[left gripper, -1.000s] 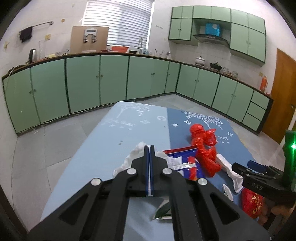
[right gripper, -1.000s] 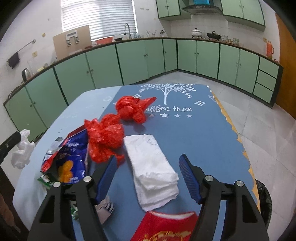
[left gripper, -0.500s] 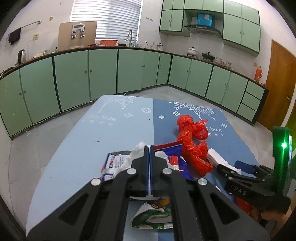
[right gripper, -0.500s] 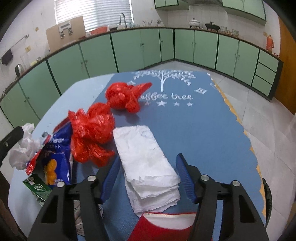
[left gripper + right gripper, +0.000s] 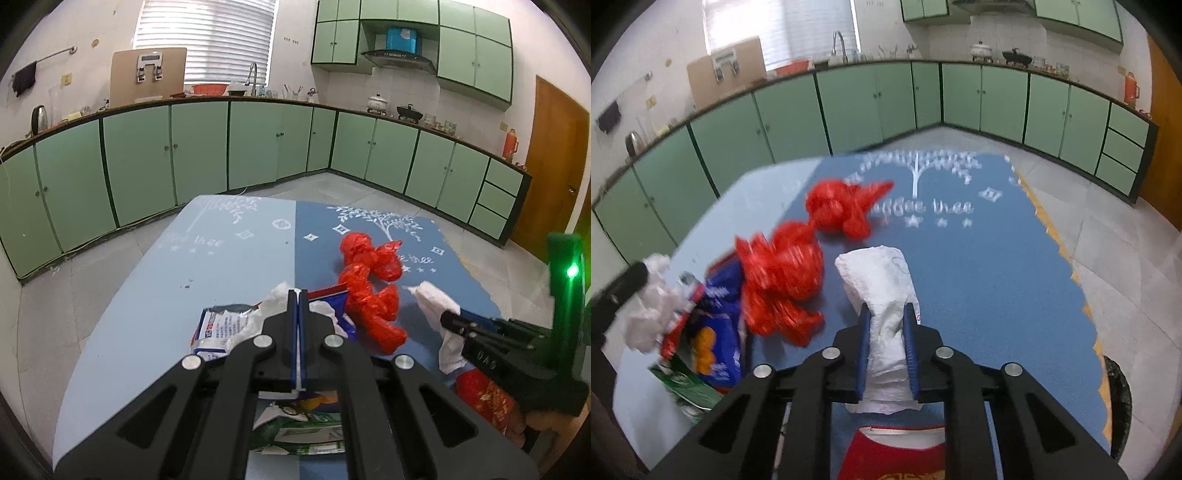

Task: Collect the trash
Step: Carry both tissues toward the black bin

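Closing on a folded white paper towel [image 5: 882, 291], the right gripper [image 5: 886, 314] squeezes it; the left gripper [image 5: 297, 295] stays clenched on a crumpled tissue [image 5: 275, 295]; two crinkly red plastic bags [image 5: 783, 277] lie beside.

Home kitchen — green cabinets [image 5: 199, 155], sink tap [image 5: 253, 75], range hood [image 5: 399, 57], pots on counter [image 5: 377, 101].

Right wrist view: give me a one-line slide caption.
Right hand-held gripper closing on folded white tissue beside red plastic bags on the blue table.
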The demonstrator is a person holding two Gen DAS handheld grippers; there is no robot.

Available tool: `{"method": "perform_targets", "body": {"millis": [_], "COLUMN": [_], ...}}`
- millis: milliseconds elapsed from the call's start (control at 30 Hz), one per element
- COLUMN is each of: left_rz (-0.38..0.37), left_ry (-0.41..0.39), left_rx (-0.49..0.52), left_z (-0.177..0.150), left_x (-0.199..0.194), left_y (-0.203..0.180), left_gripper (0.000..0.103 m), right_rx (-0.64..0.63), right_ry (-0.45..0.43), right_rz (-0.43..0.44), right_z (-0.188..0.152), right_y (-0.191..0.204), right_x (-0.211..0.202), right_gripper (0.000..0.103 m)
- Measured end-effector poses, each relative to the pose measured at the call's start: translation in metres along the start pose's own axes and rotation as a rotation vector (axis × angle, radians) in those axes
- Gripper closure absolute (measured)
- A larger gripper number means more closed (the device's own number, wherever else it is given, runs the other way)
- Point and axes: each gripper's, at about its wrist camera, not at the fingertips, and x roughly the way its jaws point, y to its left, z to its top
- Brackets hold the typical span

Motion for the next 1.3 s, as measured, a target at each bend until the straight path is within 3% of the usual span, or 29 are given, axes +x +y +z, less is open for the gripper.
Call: {"method": "perform_targets", "body": {"millis": [300,533,1033,1300], "left_rz": [-0.091,-0.24,-0.541,-0.628], "left_ry": [-0.057,-0.071,-0.019,0.057], "left_rx": [0.036,0.075,0.206,0.281], "left_z": [0.017,0.02,-0.016,-0.051], "left_x": [-0.02,-0.028,-0.029,-0.017], "left_y": [-0.04,-0.102,-0.264,-0.328], "left_gripper": [0.103,0.103,0.103,0.103], "right_rx": [0.083,0.147,0.282,0.359], "right_ry": [-0.15,-0.203,-0.186,-0.145], "right_rz": [0.011,-0.065,-0.347,-0.43], "right_z": [0.018,0.008,-0.063,-0.103], "right_y": [-0.032,-0.081,-0.207,-0.259], "right_x": [-0.063,-0.109,-0.177,-0.192], "right_gripper": [0.086,0.086,0.086,0.086]}}
